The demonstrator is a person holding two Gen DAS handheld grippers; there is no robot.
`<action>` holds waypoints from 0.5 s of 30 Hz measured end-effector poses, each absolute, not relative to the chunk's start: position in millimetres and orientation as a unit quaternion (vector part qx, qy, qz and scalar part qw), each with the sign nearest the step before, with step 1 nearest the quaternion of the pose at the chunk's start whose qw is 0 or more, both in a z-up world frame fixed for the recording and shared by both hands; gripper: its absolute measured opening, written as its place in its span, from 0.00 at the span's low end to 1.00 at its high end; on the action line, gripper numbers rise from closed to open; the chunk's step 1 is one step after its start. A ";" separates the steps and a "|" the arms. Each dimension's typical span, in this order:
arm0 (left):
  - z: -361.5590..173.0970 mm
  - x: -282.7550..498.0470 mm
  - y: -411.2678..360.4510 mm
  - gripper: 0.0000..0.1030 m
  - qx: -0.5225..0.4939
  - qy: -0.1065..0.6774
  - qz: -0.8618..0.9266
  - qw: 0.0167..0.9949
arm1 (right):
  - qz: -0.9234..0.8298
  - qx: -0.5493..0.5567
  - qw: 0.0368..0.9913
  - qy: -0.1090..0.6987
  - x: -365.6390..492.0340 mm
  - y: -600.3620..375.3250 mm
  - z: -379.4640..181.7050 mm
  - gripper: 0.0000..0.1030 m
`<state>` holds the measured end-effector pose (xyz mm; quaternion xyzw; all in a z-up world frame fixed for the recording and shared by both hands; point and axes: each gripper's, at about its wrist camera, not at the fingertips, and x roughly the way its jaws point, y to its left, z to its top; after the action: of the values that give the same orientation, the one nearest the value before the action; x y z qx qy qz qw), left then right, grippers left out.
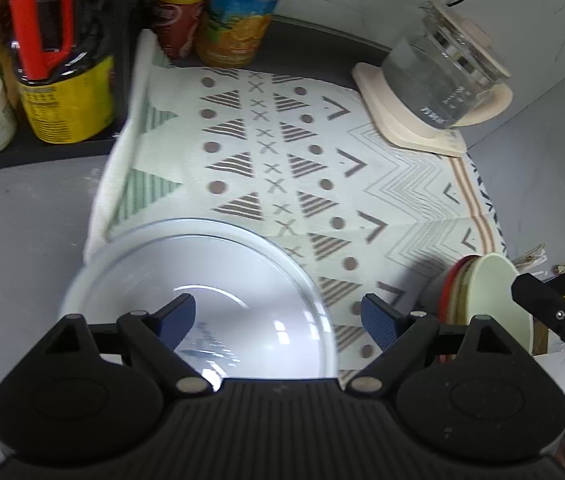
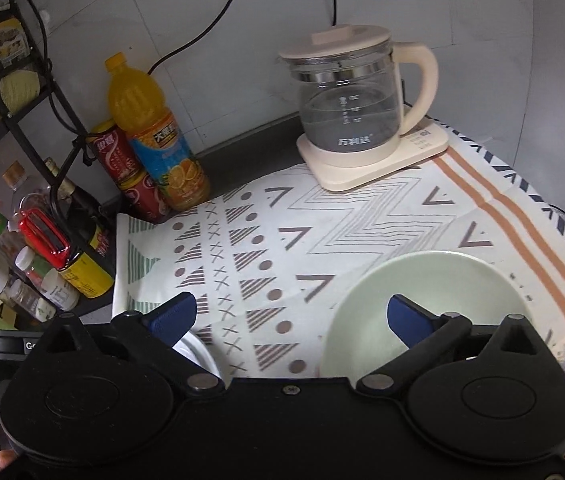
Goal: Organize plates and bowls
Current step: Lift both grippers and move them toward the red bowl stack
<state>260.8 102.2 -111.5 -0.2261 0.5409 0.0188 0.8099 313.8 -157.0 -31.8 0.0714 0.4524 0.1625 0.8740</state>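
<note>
A big white cloth with brown triangles, dots and zigzags [image 2: 322, 240] covers the counter, and its middle is bare. The clear glass kettle on a cream base [image 2: 356, 120] stands at the far edge. The white stacked plates with a clear glass bowl on top [image 1: 202, 300] sit at the cloth's near left edge; the gripper body cuts off their near side. The pale green bowl [image 2: 434, 304] tops what may be red and tan bowls, mostly hidden. The left gripper [image 1: 278, 316] hangs wide apart, holding nothing. The right gripper [image 2: 292, 316] is wide apart too, empty.
</note>
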 end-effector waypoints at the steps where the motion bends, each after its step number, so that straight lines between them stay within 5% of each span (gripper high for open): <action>1: -110.4 262.2 97.0 0.86 -0.227 0.540 0.016 0.810 | 0.161 0.073 0.874 0.452 315.1 -162.1 -31.8 1.00; 15: -90.9 277.3 34.1 0.86 -0.240 0.514 0.010 0.823 | 0.151 0.087 0.870 0.460 334.2 -225.4 -34.0 1.00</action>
<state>277.3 34.1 -90.9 -0.2404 0.5142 0.0102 0.8232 334.2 -225.4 -34.0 0.0871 0.4604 0.1511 0.8704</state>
